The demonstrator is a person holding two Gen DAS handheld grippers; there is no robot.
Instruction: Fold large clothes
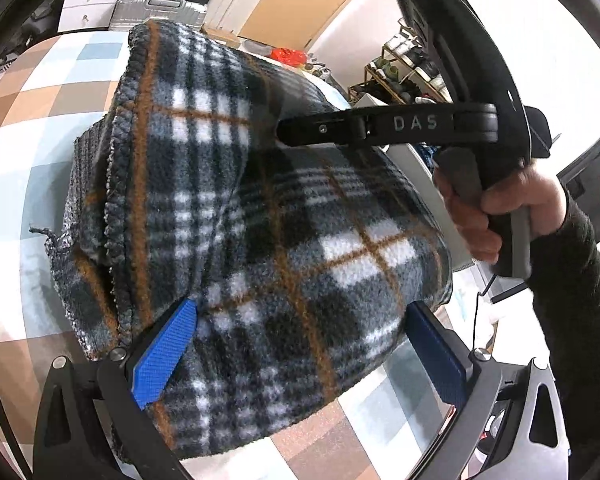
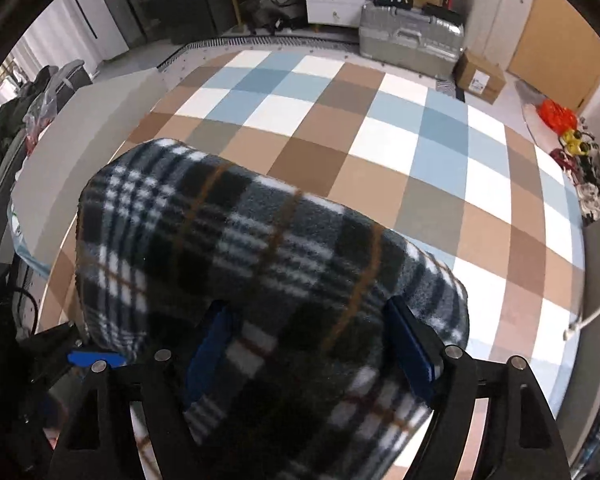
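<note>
ITEM: plaid fleece garment (image 1: 260,248) – folded bundle, held up over checked mat (image 2: 380,128), both grippers on it.

Handling (est.): soft, thick, bulky; light for its size; fleece grabs the pads, so slip unlikely, but layers may slide apart or sag if pinched thin. Best hold: through the full stack near a folded edge, not the loose ribbed hem at left. Position: bundle fills the gap betw. blue pads (image 1: 168,352) of left gripper (image 1: 300,360), jaws spread wide around it, clamping fabric. Right gripper (image 2: 312,360) likewise has cloth bunched betw. its pads, gripping; in left view its fingers bite the bundle's upper right side. Bundle appears raised off mat.
</note>
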